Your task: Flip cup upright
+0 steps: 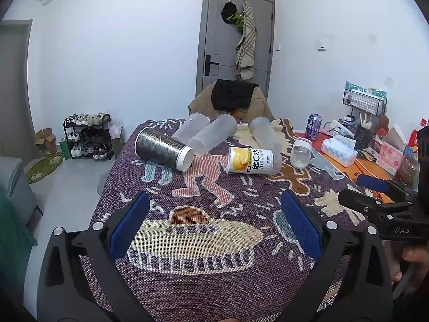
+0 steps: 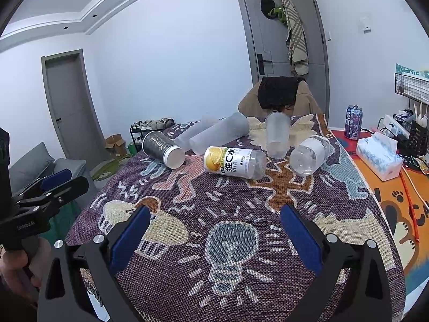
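Far across the table [image 2: 348, 214], toward its back edge, the cups lie tipped over. My right gripper [image 2: 214, 222] and left gripper [image 1: 214, 209] are both spread wide, holding nothing. I think the lemon cup [image 2: 236, 162] is nearest, lying sideways across my right gripper's path.

three frosted cups [image 2: 219, 134], one dark cup [image 2: 163, 149], two bottles [image 2: 236, 162]

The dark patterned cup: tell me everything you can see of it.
The dark patterned cup lies on its side on the woven tablecloth, at the left end of the toppled containers. Its wall looks like black paper with a fine pale lattice print. One end, white inside, faces the cameras. A frosted plastic cup lies close behind; whether they touch is unclear. Neither gripper holds it.
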`<state>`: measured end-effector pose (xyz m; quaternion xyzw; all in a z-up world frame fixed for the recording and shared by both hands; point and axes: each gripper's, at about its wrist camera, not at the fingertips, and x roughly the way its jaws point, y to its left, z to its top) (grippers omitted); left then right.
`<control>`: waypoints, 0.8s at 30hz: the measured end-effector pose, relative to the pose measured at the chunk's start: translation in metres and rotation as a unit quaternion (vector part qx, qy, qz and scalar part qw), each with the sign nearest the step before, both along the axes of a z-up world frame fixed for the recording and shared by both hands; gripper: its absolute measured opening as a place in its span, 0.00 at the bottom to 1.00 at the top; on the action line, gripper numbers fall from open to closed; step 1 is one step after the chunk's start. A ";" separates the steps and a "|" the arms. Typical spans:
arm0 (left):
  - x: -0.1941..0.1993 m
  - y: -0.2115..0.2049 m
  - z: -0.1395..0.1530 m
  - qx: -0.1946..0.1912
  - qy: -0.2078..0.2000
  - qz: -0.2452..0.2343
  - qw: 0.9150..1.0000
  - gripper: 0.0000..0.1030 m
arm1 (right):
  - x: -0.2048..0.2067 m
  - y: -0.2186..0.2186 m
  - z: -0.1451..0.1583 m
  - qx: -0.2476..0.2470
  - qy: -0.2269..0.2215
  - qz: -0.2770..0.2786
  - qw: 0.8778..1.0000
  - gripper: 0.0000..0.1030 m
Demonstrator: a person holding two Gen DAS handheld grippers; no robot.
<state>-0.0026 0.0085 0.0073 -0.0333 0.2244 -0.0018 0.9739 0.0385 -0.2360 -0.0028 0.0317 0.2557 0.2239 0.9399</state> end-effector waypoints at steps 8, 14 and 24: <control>0.003 0.001 0.001 0.001 -0.001 -0.004 1.000 0.95 | 0.002 0.001 0.002 0.002 0.001 0.001 1.000 0.93; 0.012 0.002 0.005 0.005 0.000 -0.006 1.000 0.95 | 0.012 -0.002 0.002 0.010 0.007 0.001 1.000 0.93; 0.042 0.010 0.017 0.002 0.013 -0.021 1.000 0.94 | 0.036 -0.005 0.003 0.030 0.018 -0.002 0.999 0.93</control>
